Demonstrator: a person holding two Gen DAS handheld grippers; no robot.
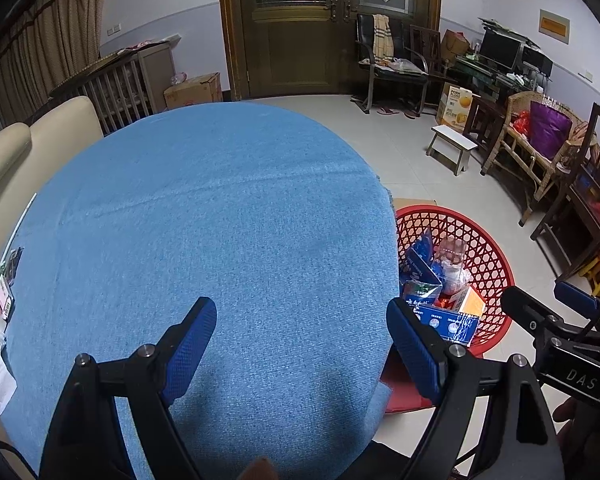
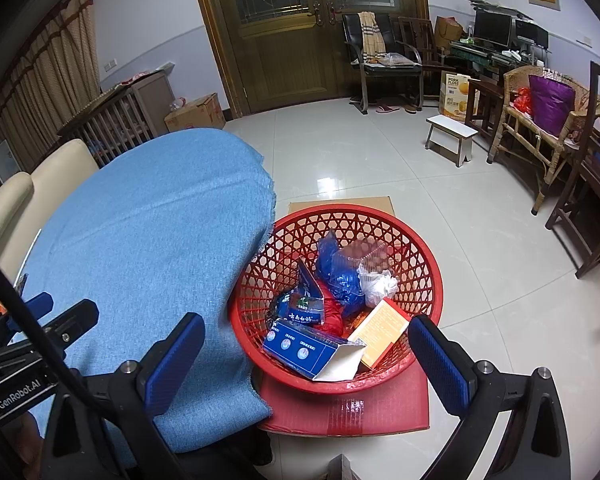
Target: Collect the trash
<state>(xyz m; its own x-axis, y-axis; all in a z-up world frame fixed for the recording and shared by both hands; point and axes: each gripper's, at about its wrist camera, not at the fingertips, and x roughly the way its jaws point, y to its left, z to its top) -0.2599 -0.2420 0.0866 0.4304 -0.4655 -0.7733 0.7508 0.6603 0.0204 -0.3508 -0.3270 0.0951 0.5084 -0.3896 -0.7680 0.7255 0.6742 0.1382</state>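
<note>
At about nine o'clock in the left wrist view, a few leftover packets (image 1: pixel 4 280) are seen at the far left edge of the blue-clothed table (image 1: pixel 220 208), part cut off by the frame; what they are cannot be told. The left gripper (image 1: pixel 300 344) is held over the bare cloth with its blue pads spread wide and nothing between them. The packets lie to its left and somewhat ahead, well apart from it, and their long axis appears to run roughly along the table edge, away from the camera. The left gripper is judged the nearer of the two, so the coming move would turn on a swing toward nine o'clock.

Further right, the red basket (image 2: pixel 428 264) is seen standing on a flat cardboard box (image 2: pixel 340 412) on the floor, just beside the table's right edge. It is already loaded with a dark blue carton (image 2: pixel 300 348), an orange box (image 2: pixel 380 332), blue wrappers (image 2: pixel 336 272) and a clear crumpled bag (image 2: pixel 376 284). The right gripper (image 2: pixel 304 356) is held above the basket's near rim, its fingers parted wide and holding nothing. The basket lies ahead of it, at about twelve o'clock, so collected items are judged to have been dropped there, with the table-edge packets remaining.
</note>
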